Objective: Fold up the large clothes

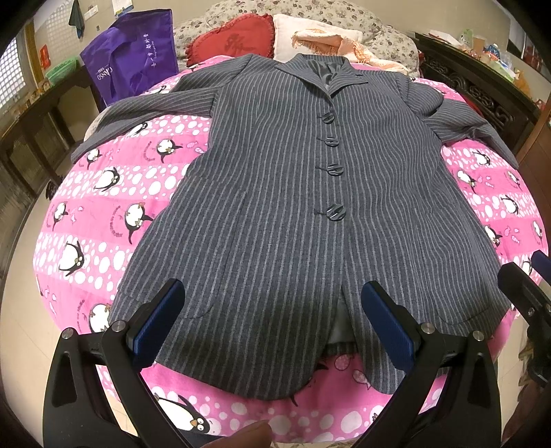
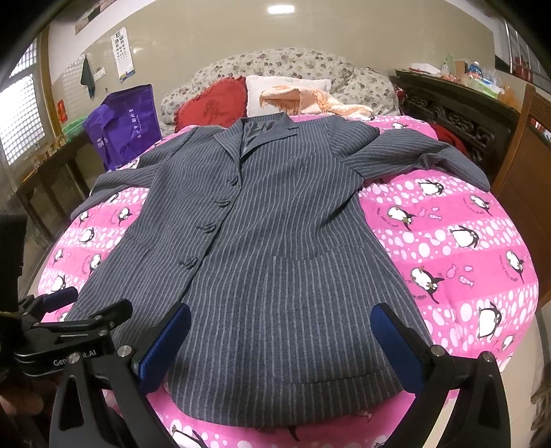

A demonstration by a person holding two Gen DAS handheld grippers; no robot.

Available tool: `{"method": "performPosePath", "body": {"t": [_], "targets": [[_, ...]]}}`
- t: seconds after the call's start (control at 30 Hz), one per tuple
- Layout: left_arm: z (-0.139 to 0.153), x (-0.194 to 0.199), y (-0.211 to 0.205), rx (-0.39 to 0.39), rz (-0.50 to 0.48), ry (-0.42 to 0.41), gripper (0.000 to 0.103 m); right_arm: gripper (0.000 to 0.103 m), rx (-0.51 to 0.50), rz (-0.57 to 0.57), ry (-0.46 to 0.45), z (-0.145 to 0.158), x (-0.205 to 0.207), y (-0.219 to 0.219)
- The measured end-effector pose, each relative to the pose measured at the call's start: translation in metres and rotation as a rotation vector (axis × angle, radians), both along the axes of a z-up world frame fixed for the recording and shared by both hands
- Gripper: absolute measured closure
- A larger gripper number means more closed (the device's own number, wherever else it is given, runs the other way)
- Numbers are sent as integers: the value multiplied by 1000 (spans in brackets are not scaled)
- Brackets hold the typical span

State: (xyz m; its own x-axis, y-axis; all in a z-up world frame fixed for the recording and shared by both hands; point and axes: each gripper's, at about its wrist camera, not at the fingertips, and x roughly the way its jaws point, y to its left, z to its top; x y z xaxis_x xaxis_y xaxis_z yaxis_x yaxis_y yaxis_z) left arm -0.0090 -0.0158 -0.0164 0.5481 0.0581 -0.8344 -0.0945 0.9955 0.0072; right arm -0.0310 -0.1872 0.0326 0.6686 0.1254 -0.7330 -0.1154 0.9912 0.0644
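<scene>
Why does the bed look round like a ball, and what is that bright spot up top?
In both wrist views the fisheye lens bends straight edges, so the pink penguin bedspread bulges round and the corners go black. In the right wrist view the bright spot is a ceiling light glaring. The striped jacket looks sharp in both, with soft shadow near its hem.

Grey pinstriped jacket ahead of blue-padded fingers; beneath, pink penguin-print bedspread; beyond, red heart cushion, purple bag.

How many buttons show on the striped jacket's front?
4 dark round buttons run down the grey pinstriped jacket: top, second, third, lowest. None looks hidden.
</scene>
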Motion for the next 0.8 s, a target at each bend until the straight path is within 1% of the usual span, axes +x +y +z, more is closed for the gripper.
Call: {"method": "performPosePath", "body": {"t": [0.53, 0.8], "targets": [[-4, 0, -1, -2, 2, 2, 0, 0, 1, 2, 8, -4, 2, 3], [-25, 25, 4, -3, 13, 50, 0, 0, -13, 4, 40, -18, 26, 1]]}}
